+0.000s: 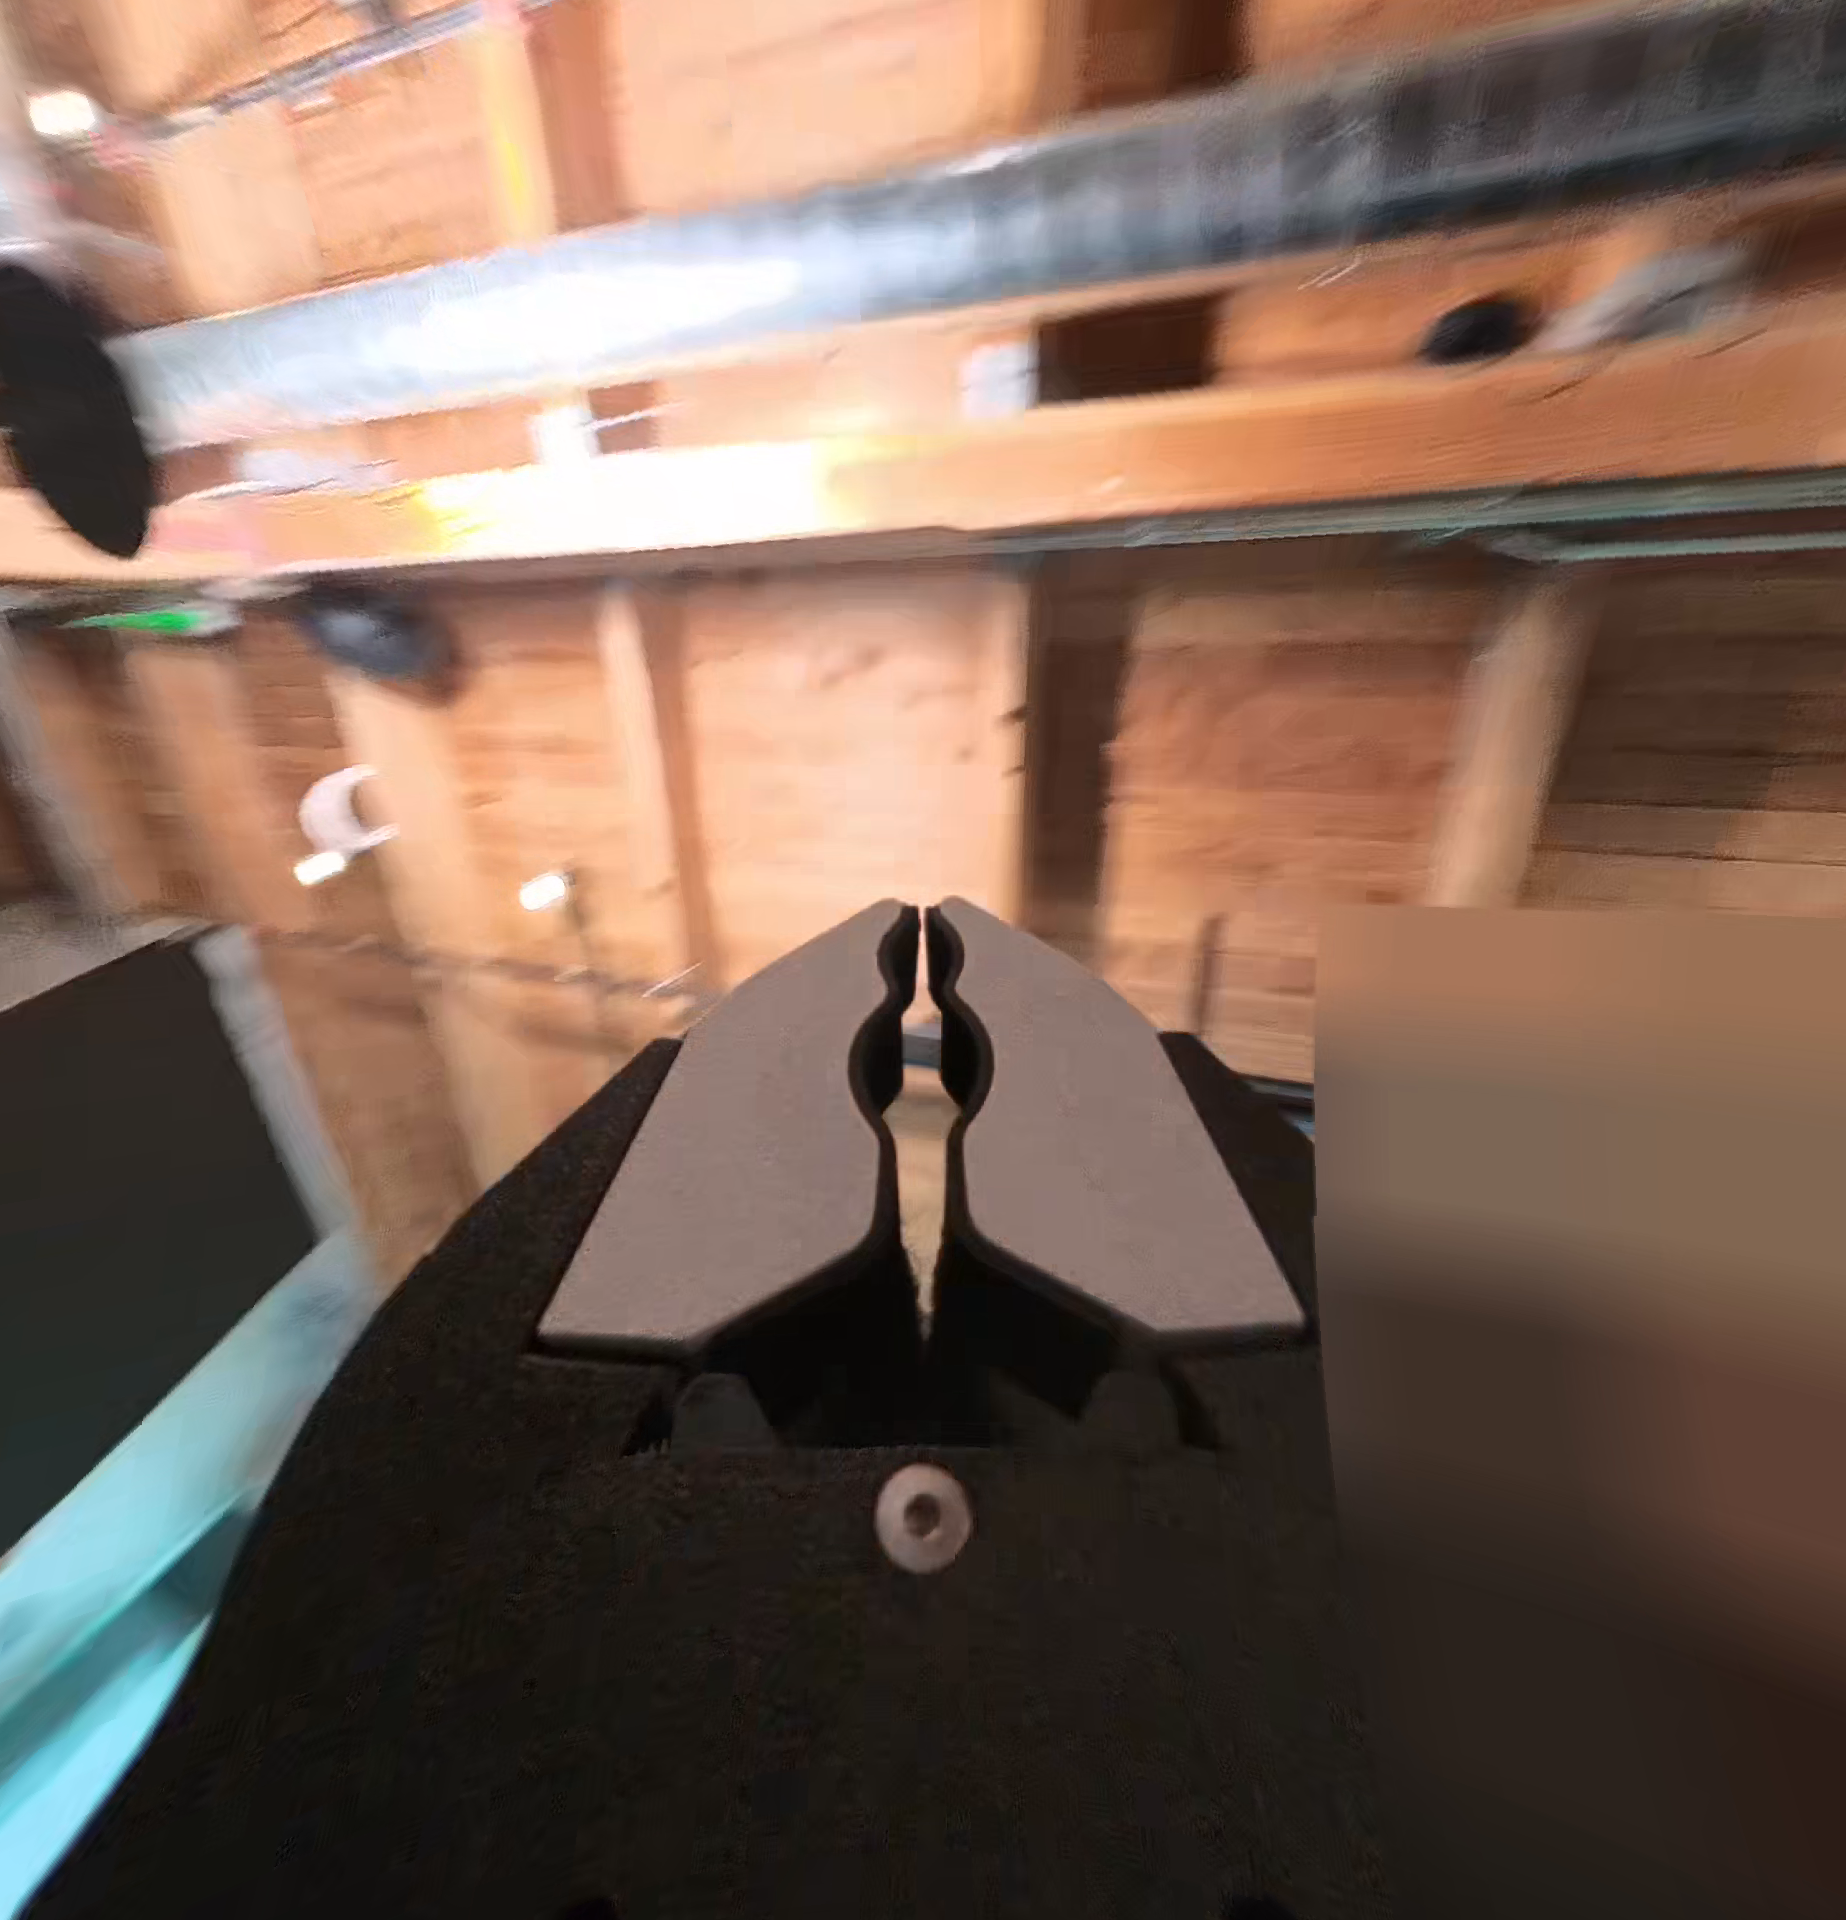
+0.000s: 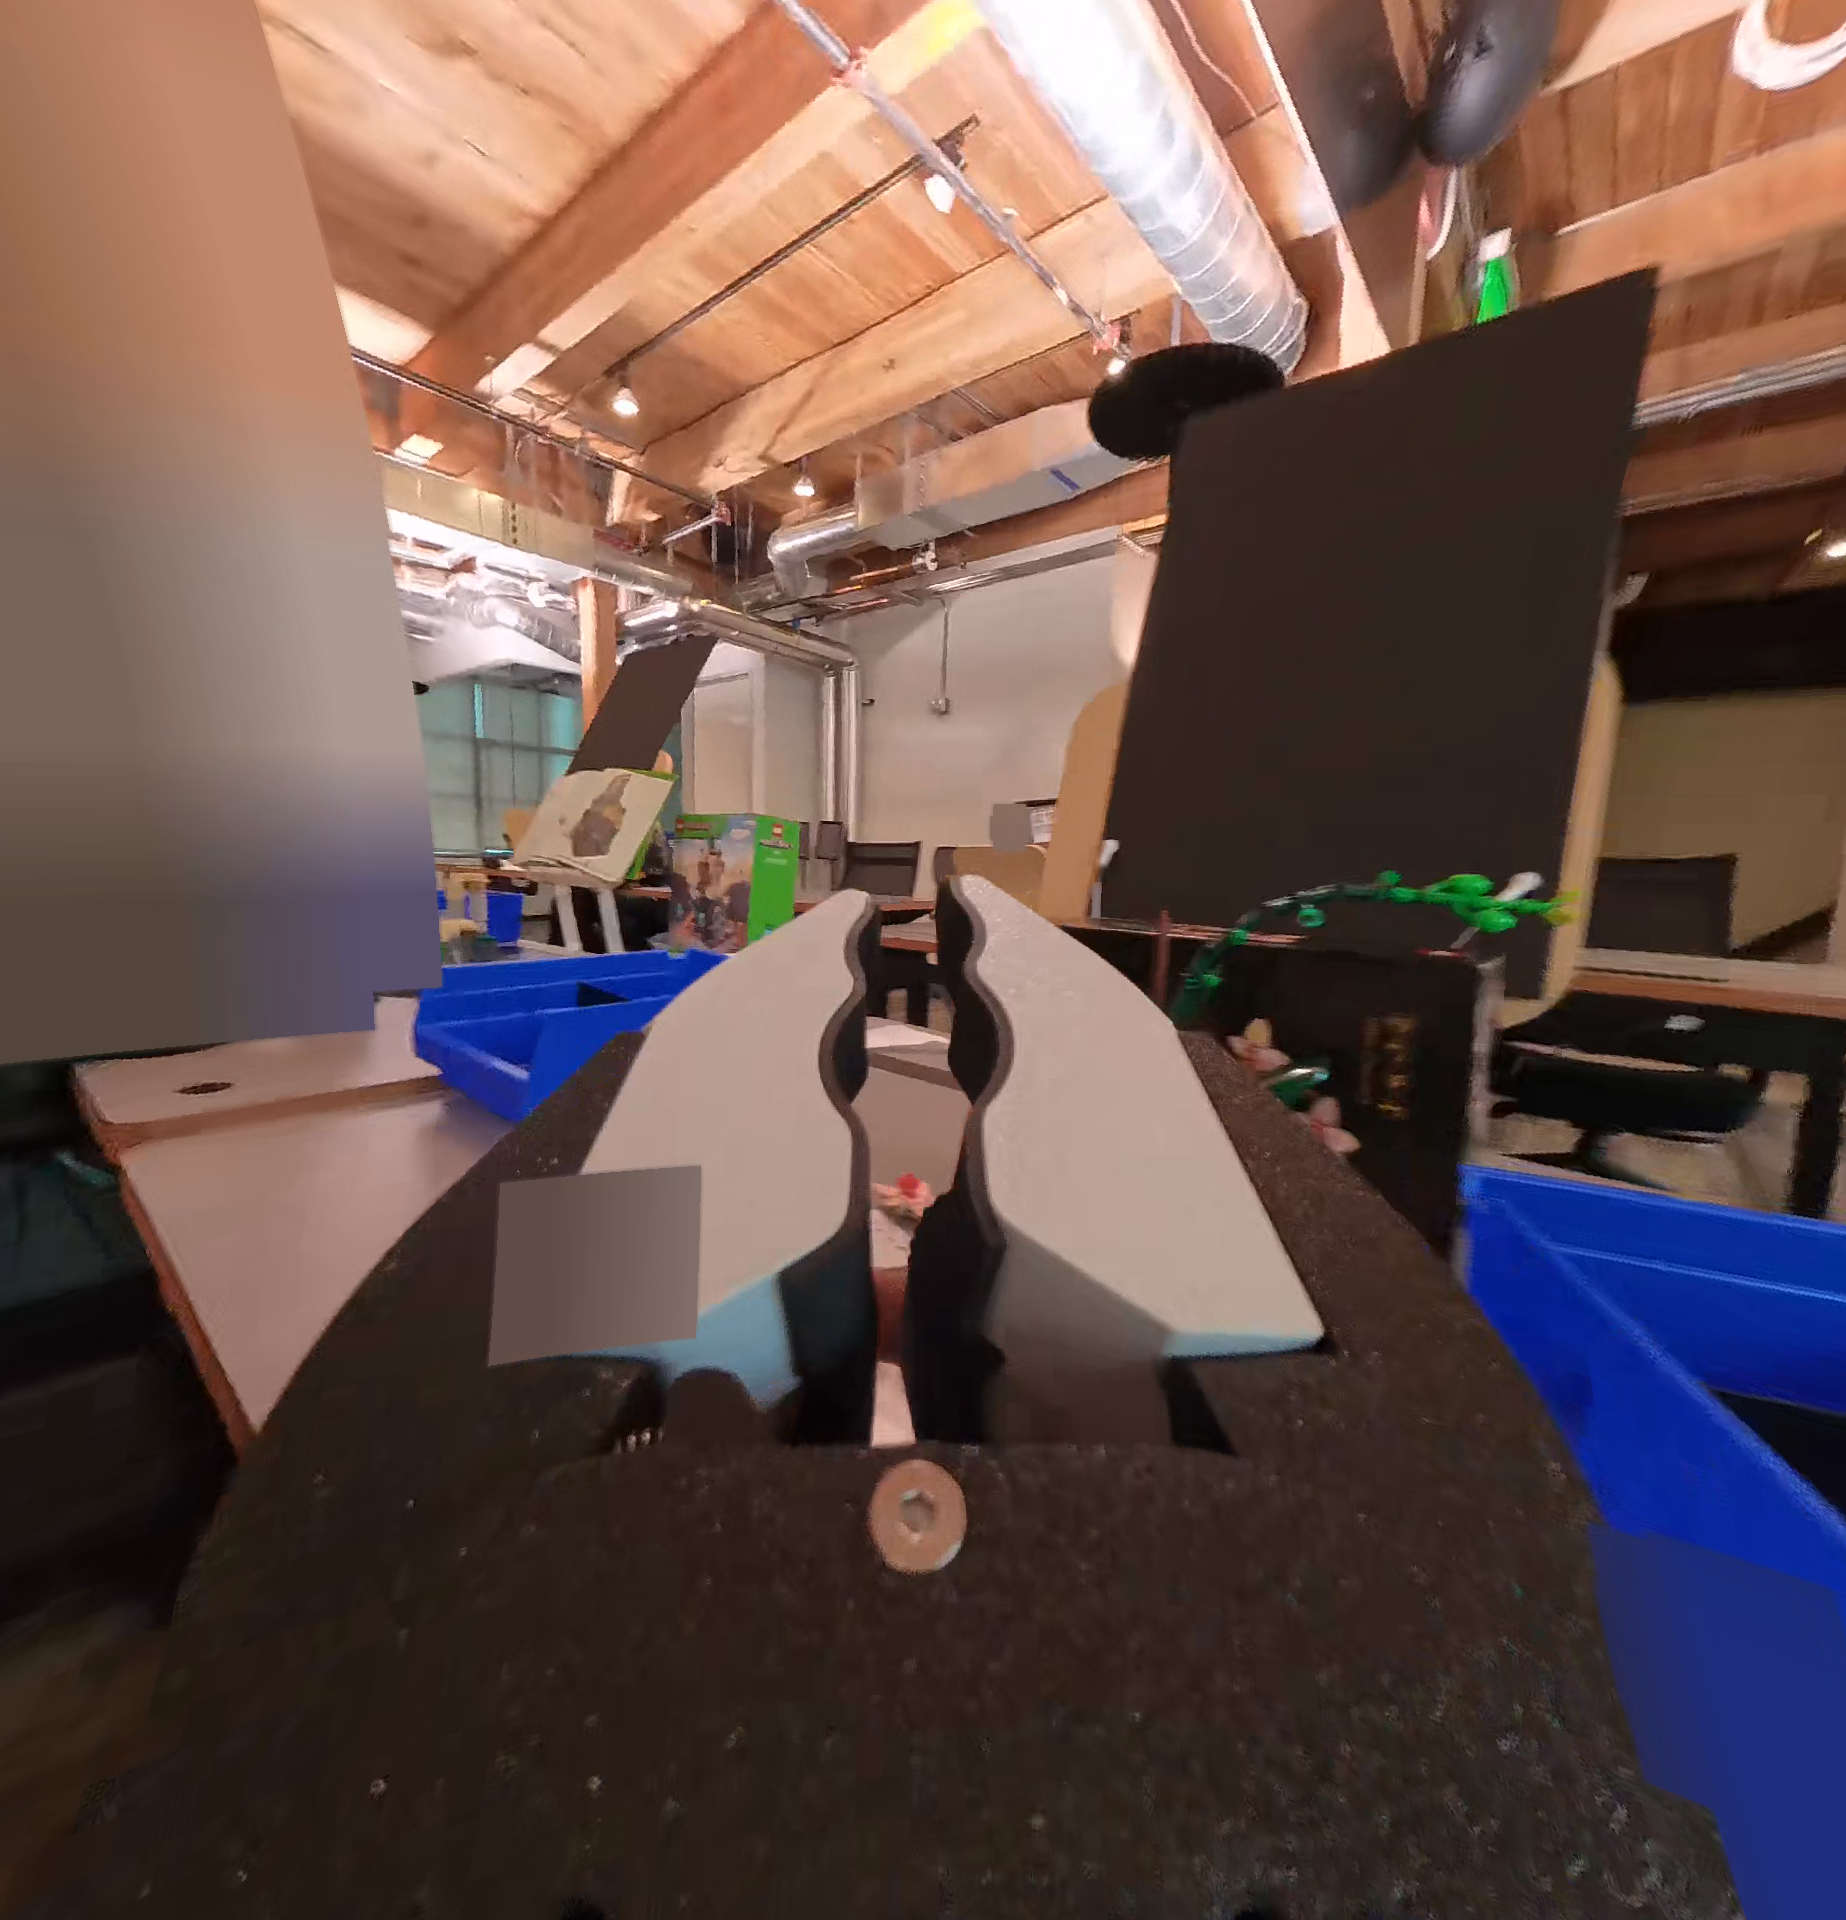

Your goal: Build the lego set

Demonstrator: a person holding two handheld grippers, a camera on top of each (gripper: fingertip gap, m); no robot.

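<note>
My left gripper (image 1: 921,914) points up at a blurred wooden ceiling; its jaws are shut tip to tip with nothing between them. No lego shows in that view. My right gripper (image 2: 908,904) is level over the table, jaws a narrow gap apart and empty. To its right stands a black lego build (image 2: 1345,1049) with a green vine (image 2: 1418,899) arching over it and pink flowers (image 2: 1324,1122) at its foot. A small pink and red piece (image 2: 903,1190) lies on the table, seen through the gap between the fingers.
Blue sorting bins stand at the left (image 2: 545,1013) and the near right (image 2: 1677,1351). A black board (image 2: 1386,623) leans upright behind the build. A green lego box (image 2: 737,883) and an open booklet (image 2: 597,816) are farther back. The pale table (image 2: 306,1195) ends at the left.
</note>
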